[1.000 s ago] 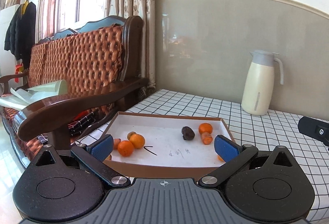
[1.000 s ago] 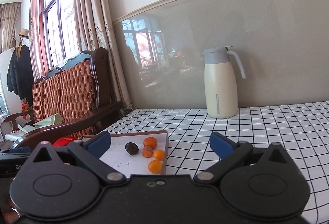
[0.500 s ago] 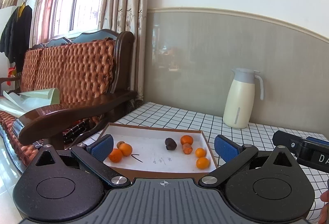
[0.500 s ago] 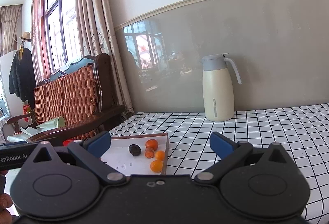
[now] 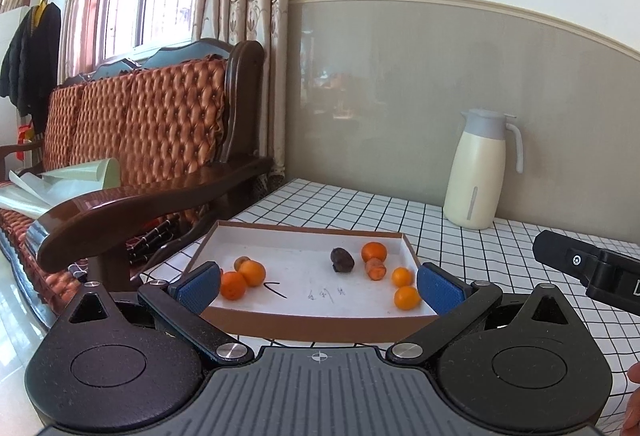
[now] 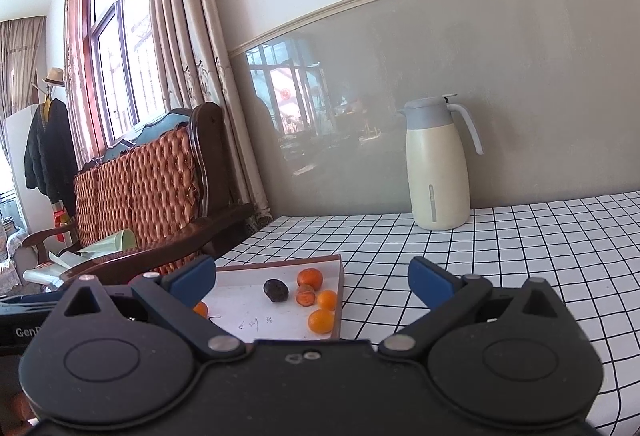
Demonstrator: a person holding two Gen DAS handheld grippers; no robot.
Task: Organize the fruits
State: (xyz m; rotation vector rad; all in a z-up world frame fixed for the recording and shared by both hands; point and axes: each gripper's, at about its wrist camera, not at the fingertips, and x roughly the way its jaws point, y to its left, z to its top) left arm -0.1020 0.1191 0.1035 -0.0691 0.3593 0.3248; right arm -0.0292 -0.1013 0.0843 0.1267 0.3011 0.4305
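Observation:
A shallow brown-rimmed box (image 5: 320, 324) with a white floor lies on the checked tablecloth; it also shows in the right wrist view (image 6: 338, 300). Several small orange fruits lie in it, two at the left (image 5: 243, 278) and others at the right (image 5: 407, 297), beside one dark brown fruit (image 5: 342, 260) (image 6: 276, 290). My left gripper (image 5: 319, 290) is open and empty, just short of the box's near rim. My right gripper (image 6: 312, 278) is open and empty, near the box's right front corner. Its body (image 5: 588, 270) shows in the left wrist view.
A cream thermos jug (image 5: 478, 170) (image 6: 438, 164) stands at the back of the table by the grey wall. A wooden sofa (image 5: 152, 164) with orange cushions stands left of the table. The checked tablecloth (image 6: 520, 256) stretches right of the box.
The left gripper has pulled back and risen, so the whole box now shows, then eased closer. The right gripper has risen slightly. Both stay open.

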